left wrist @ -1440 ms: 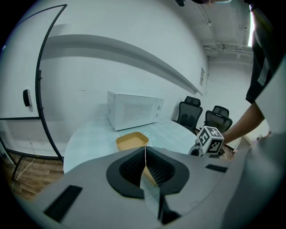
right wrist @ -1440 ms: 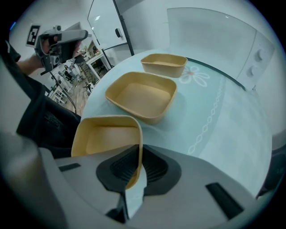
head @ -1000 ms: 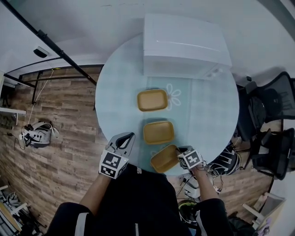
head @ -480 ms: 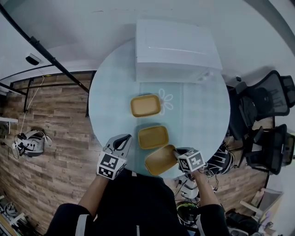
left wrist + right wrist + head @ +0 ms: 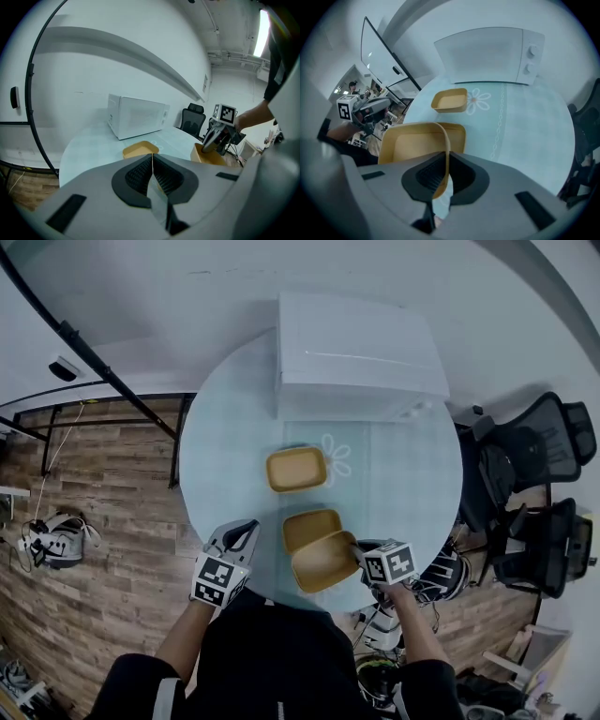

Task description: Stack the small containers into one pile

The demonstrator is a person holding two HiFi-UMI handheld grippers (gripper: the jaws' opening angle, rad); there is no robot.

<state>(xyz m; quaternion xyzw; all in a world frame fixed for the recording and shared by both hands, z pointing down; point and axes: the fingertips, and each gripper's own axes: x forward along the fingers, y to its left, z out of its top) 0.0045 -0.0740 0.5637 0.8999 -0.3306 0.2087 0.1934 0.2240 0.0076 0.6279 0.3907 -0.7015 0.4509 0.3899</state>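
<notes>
- Standing at the far edge of the round table (image 5: 412,474), a white microwave (image 5: 361,352) is seen from above.
- The left gripper (image 5: 247,529) is held at the table edge opposite the microwave, left of the containers, with its jaws pressed together on nothing.
- Black office chairs (image 5: 530,460) are parked off the table, to the microwave's right.
- The first container (image 5: 296,469) is set just in front of the microwave, beside a flower print (image 5: 343,452).
- The second container (image 5: 309,526) is laid farther from the microwave, in line with the first.
- The third container (image 5: 324,561), farthest from the microwave, is pinched by its wall in the right gripper (image 5: 360,554). It is tilted and overlaps the second's near edge. Contact between them cannot be told.
- Only bare tan insides are shown in all three.
- The tabletop is pale blue-green. A wood-plank floor (image 5: 103,521) and a slanted black bar (image 5: 103,367) are seen to the microwave's left.
</notes>
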